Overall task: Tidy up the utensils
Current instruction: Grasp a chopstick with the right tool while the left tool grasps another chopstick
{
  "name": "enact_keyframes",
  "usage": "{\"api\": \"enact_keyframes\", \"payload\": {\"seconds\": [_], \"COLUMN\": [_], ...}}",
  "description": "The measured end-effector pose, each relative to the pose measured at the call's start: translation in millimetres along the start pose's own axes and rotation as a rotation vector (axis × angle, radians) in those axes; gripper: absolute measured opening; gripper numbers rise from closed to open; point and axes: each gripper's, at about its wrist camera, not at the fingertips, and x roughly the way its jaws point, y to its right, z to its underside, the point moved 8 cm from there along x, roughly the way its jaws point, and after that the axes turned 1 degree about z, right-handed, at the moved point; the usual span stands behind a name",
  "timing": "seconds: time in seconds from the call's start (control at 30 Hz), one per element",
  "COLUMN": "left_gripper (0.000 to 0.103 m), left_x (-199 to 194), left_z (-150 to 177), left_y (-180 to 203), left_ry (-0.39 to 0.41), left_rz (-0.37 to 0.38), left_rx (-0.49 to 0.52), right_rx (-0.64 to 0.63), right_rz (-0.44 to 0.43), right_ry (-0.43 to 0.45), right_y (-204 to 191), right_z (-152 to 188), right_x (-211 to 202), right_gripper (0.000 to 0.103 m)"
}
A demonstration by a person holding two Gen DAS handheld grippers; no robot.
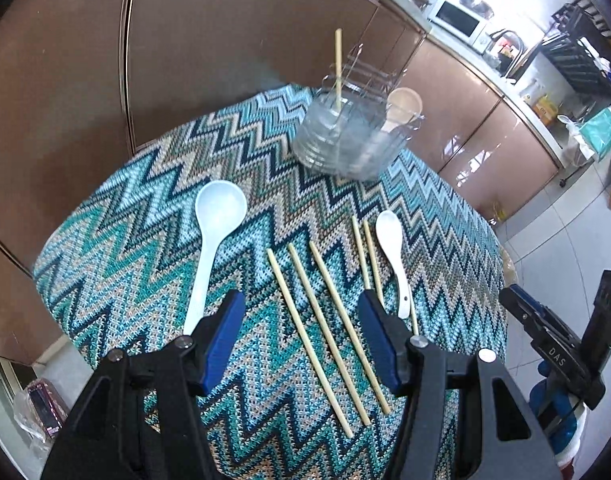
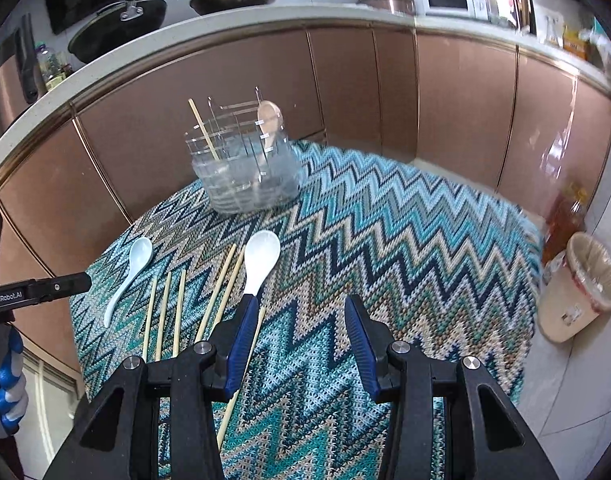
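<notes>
Both tongs, left [image 1: 301, 336] and right [image 2: 301, 344], are hanging released over the desk [image 2: 405, 240]; chopsticks [image 1: 325, 332] and two white spoons [image 1: 209, 240] are lying loose near the clear utensil holder [image 2: 245, 176].

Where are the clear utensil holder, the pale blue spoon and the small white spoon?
clear utensil holder [image 2: 249, 184]: right wrist view, front wall.
pale blue spoon [image 1: 220, 205]: left wrist view, bowl.
small white spoon [image 1: 389, 230]: left wrist view, bowl.
</notes>
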Motion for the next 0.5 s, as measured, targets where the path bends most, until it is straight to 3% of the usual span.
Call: {"api": "enact_keyframes", "payload": {"seconds": [0.17,0.3,0.43,0.5], "left_gripper": [0.057,0.056,0.043,0.042], "left_x": [11.9,24.7,40.7,48.8], "left_z": [-7.4,-12.0,-10.9,-9.7], "left_y": [-12.5,-9.7,-3.9,-1.2], "left_ry": [-0.059,-0.113,-0.183,-0.213], "left_rz": [0.024,0.055,0.094,0.105], "left_rx": [-0.05,-0.06,-0.083,-0.089], "right_rx": [0.046,0.034,0.021,0.013], "right_rz": [-0.083,-0.141,-0.196,-0.213], "right_ry": [-0.072,-0.131,-0.199,-0.238], "right_y": [3.0,-3.9,-12.8,-16.6], "right_z": [-5.5,-8.8,-8.9,-6.9], "right_x": [15.2,29.5,48.6,59.7], "right_gripper": [0.042,0.036,0.027,0.022]}}
